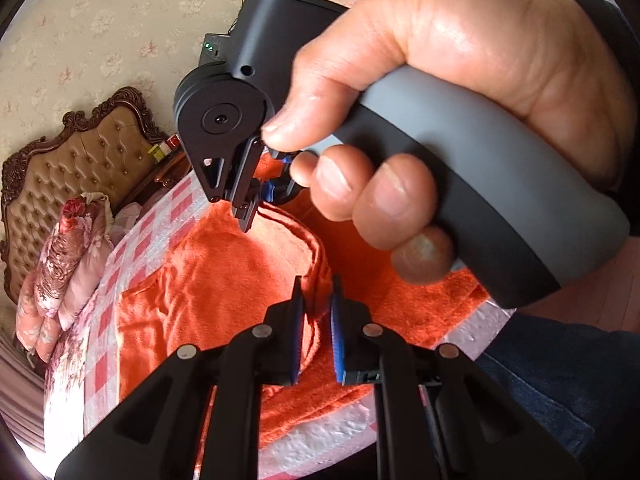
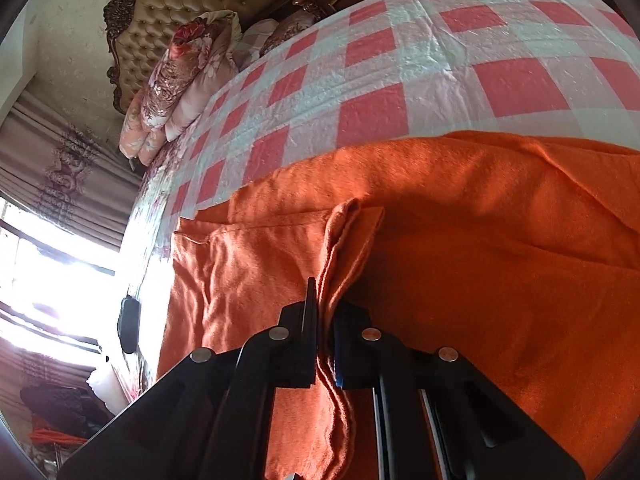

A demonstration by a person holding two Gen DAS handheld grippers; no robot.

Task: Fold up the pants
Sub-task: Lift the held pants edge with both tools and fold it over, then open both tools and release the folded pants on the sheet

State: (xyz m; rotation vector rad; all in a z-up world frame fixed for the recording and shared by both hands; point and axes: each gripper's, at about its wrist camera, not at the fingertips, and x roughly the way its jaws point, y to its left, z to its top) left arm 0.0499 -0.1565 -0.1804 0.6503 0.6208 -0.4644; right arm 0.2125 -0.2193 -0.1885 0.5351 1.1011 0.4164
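orange pants (image 2: 460,240) spread on checkered bed (image 2: 420,60), both grippers pinching fabric.
left gripper (image 1: 316,300) and right gripper (image 2: 326,300) each clamp a raised fold near the bed's near edge; bare bedspread beyond; long axis unclear.

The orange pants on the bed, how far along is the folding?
Done: the orange pants lie spread on the checked bedspread. In hand: the left gripper and the right gripper each pinch a raised fabric edge. Left: carrying the fold over; no finished fold shows yet.
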